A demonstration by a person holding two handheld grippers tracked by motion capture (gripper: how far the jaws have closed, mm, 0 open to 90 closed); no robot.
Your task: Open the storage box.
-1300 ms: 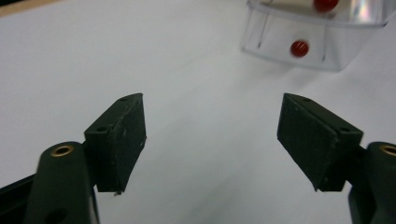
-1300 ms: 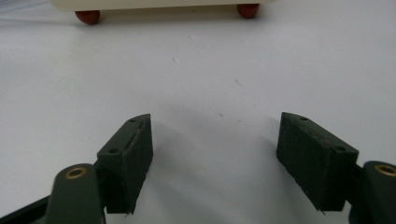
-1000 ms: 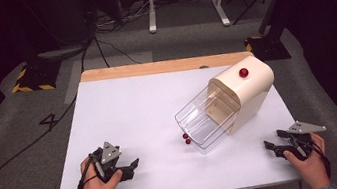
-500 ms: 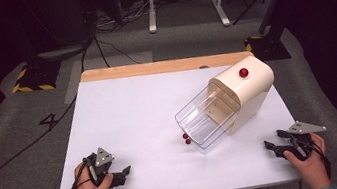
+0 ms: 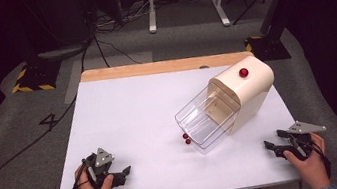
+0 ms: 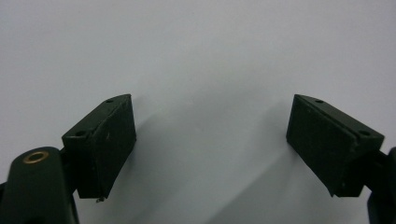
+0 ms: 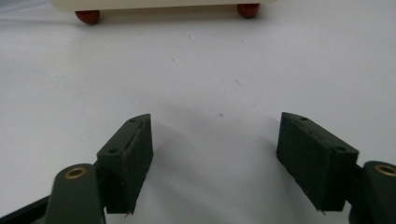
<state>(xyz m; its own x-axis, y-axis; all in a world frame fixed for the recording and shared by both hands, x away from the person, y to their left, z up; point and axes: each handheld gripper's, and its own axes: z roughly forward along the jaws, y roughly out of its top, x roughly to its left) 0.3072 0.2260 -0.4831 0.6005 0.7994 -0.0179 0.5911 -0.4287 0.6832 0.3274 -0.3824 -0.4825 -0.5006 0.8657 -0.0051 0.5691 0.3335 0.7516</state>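
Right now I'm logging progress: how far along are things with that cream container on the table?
Nothing looks done: the cream container lies alone on the white table, two small red balls by its clear end. In hand: nothing; the left claw and right claw rest open near the table's front edge. Any handling of it is still ahead.

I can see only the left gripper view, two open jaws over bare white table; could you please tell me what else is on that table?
Observer: A cream box with a clear drawer pulled out lies on the table's right half.
Operator: Thank you. Is the right gripper near it?
Observer: The right gripper sits by the near right corner, apart from the box, jaws open.
Operator: Does its camera catch the box?
Observer: Yes, the box's cream edge with two red feet runs along the top of the right gripper view.
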